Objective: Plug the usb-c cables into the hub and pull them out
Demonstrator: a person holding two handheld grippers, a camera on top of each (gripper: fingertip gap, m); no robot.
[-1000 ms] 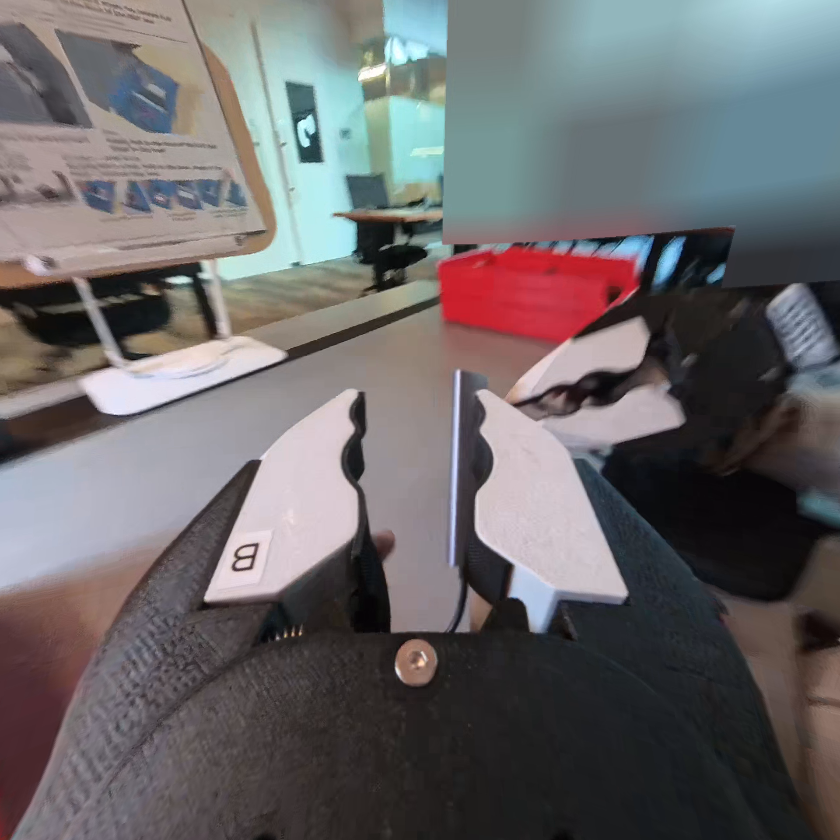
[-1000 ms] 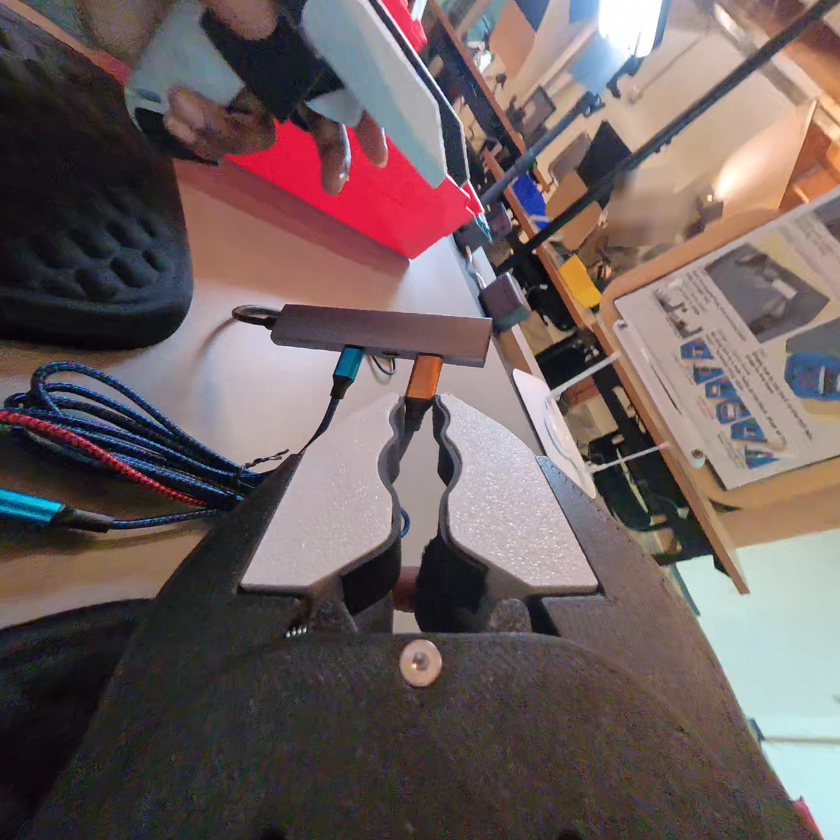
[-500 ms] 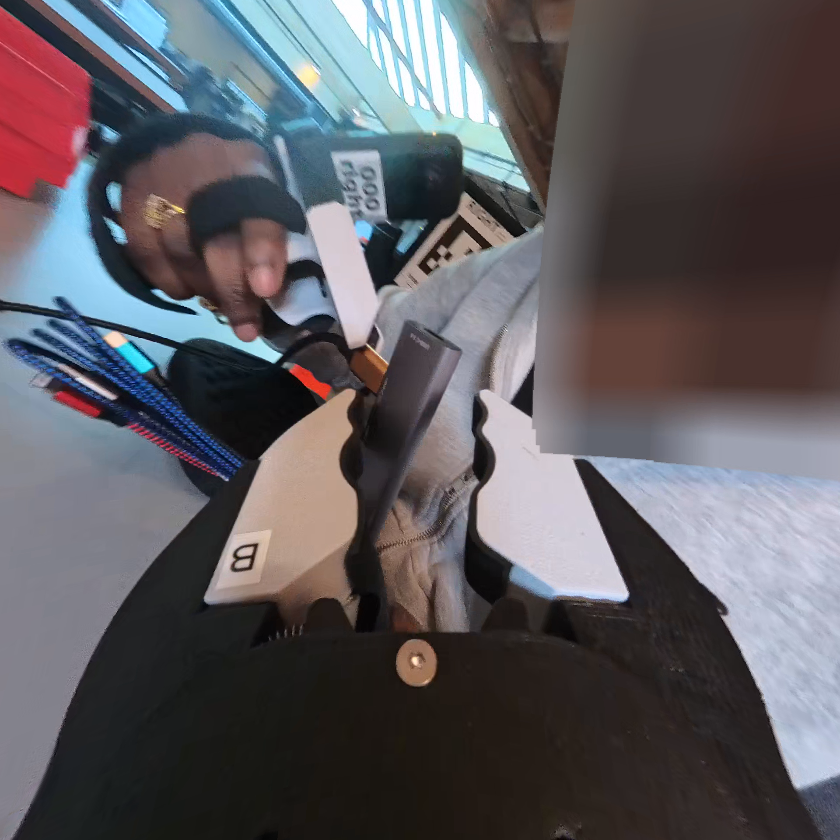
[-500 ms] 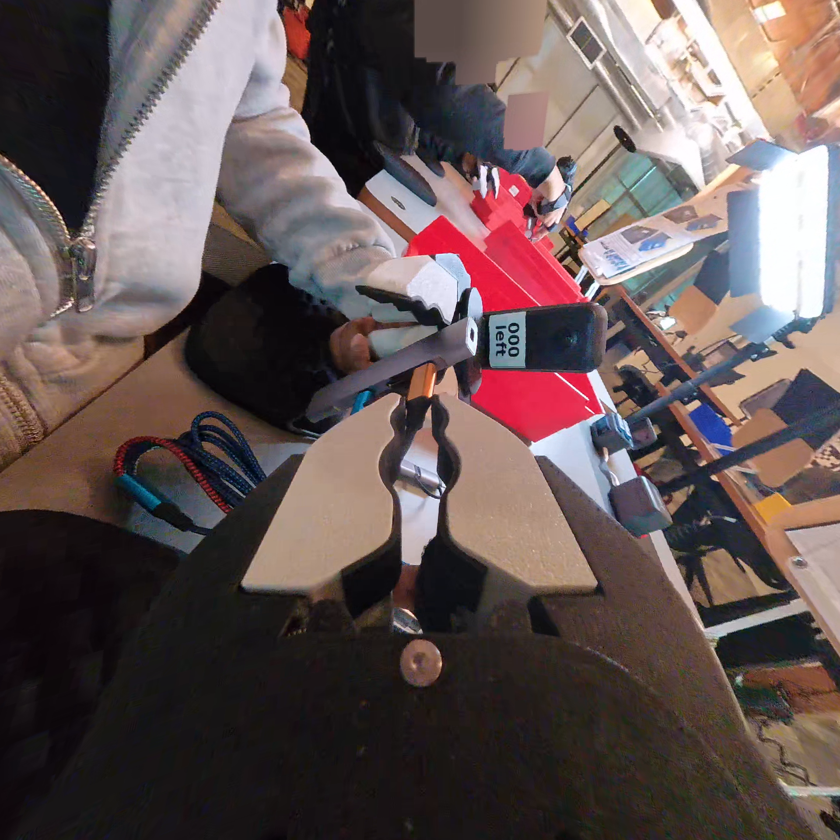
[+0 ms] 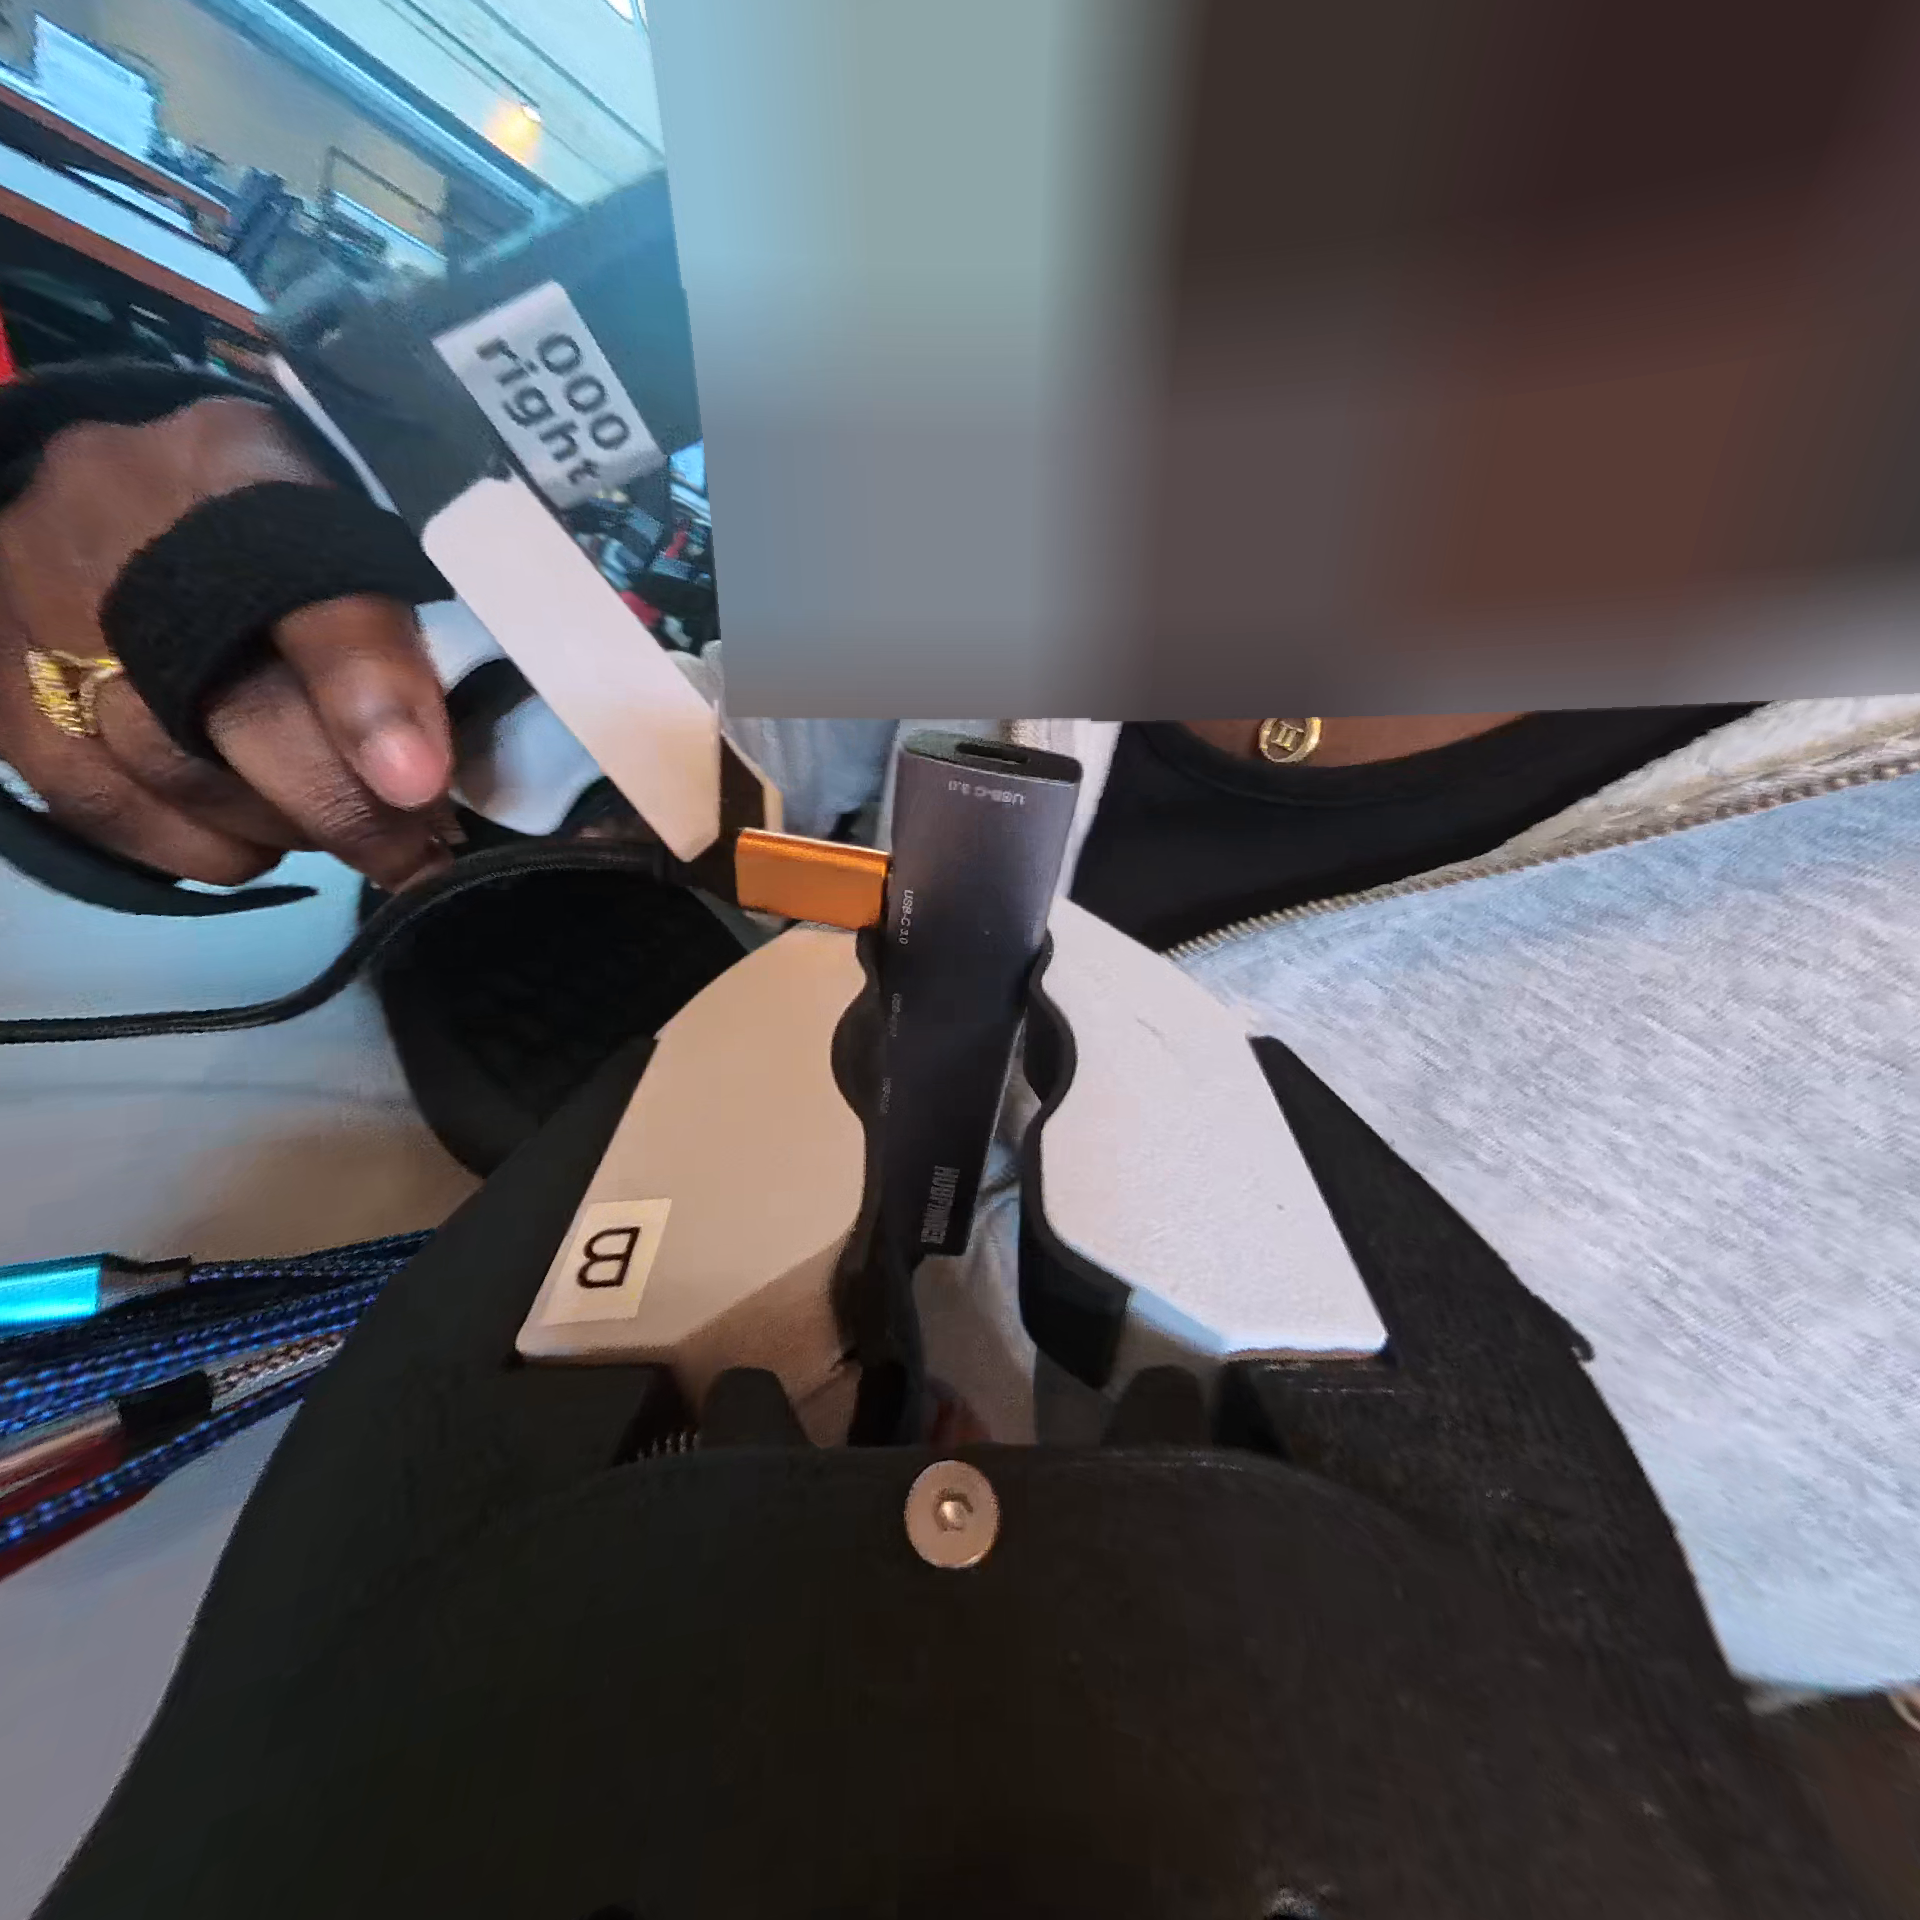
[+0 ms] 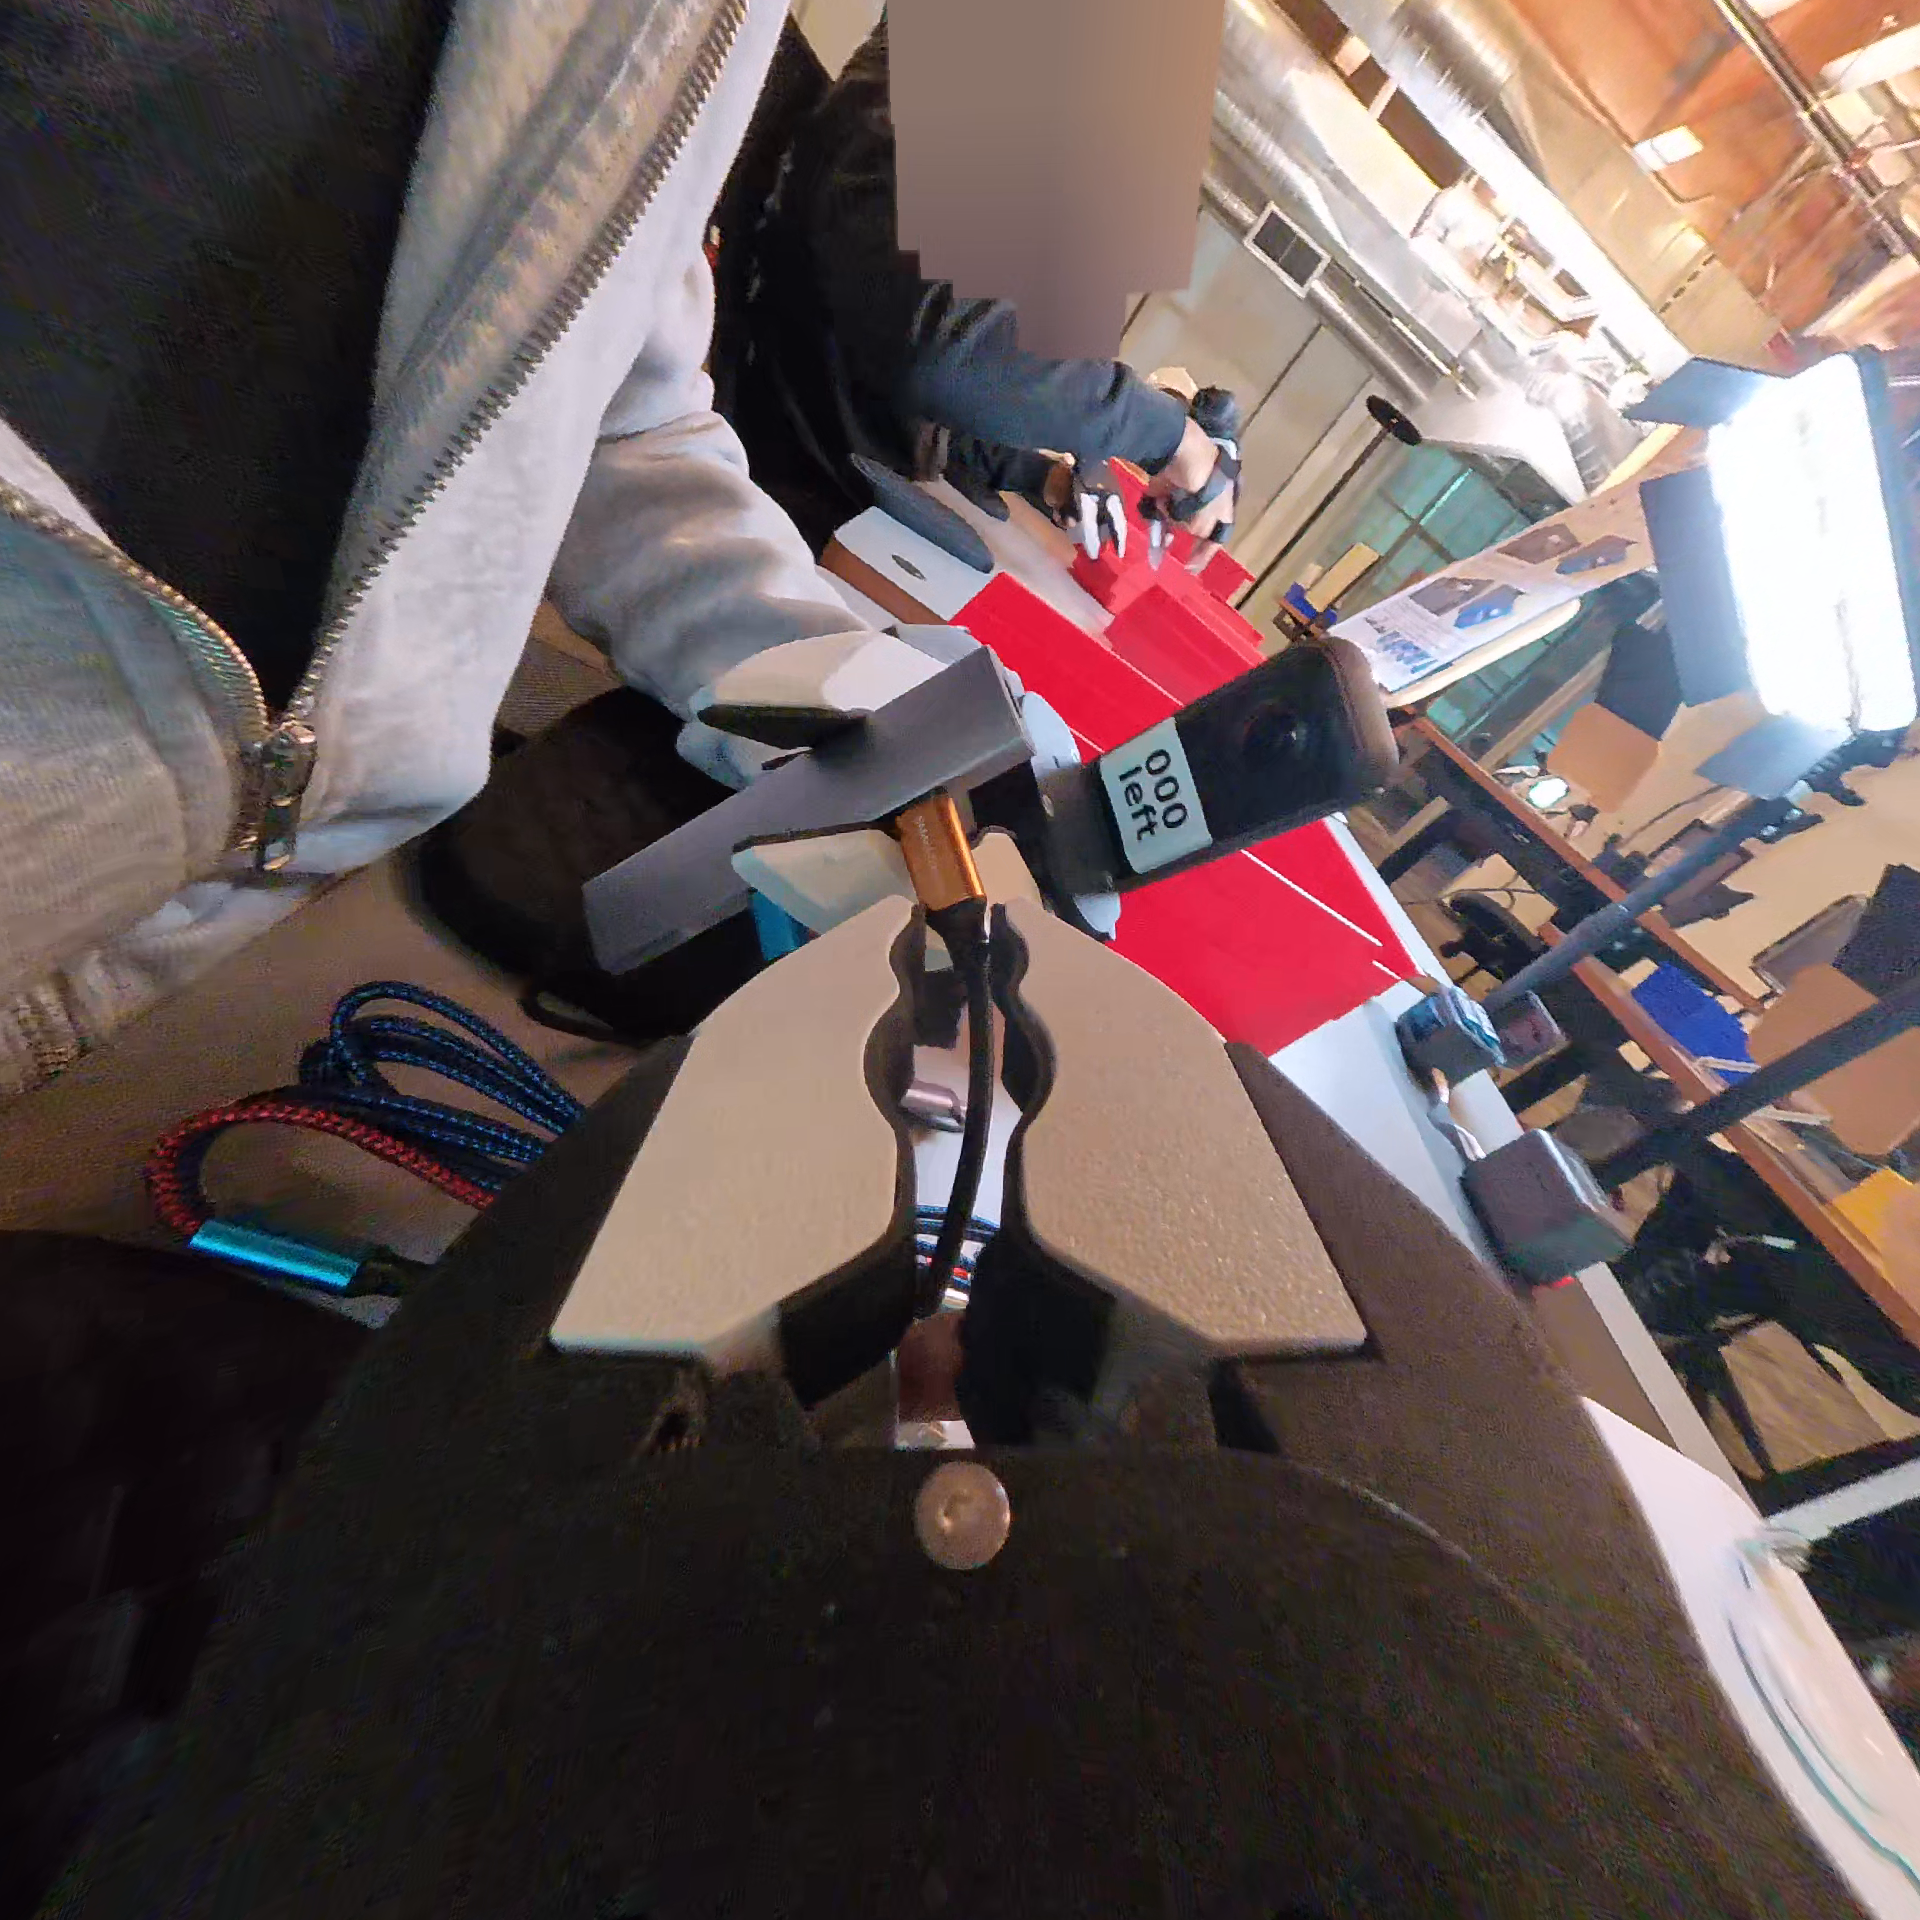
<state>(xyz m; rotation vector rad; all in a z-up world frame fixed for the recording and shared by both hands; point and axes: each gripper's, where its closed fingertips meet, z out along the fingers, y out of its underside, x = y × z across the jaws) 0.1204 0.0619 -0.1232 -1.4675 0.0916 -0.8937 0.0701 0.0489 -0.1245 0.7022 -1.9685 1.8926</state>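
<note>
My left gripper [image 5: 954, 940] is shut on the grey hub [image 5: 977, 862] and holds it upright in the air, in front of the person's chest. An orange usb-c plug [image 5: 816, 878] sits in a port on the hub's left side. In the right wrist view the hub [image 6: 821, 810] lies across the top, with the orange plug [image 6: 940, 847] in its underside. My right gripper [image 6: 958, 920] is shut on the black cable [image 6: 971, 1091] just behind that plug. A blue plug [image 6: 774, 925] shows under the hub, partly hidden.
A bundle of blue and red braided cables [image 6: 416, 1091] with a cyan plug [image 6: 275, 1242] lies on the table by a black padded rest [image 6: 540, 831]. Red bins [image 6: 1247, 904] stand behind. The person's grey hoodie [image 5: 1558, 1091] is close. Small grey blocks [image 6: 1538, 1205] sit near the table edge. My right fingertips sit around 5 cm from my left ones.
The left gripper has closed on the hub, which sat loosely between its open fingers before. Both grippers have turned toward the person. The right gripper still holds the orange-plug cable.
</note>
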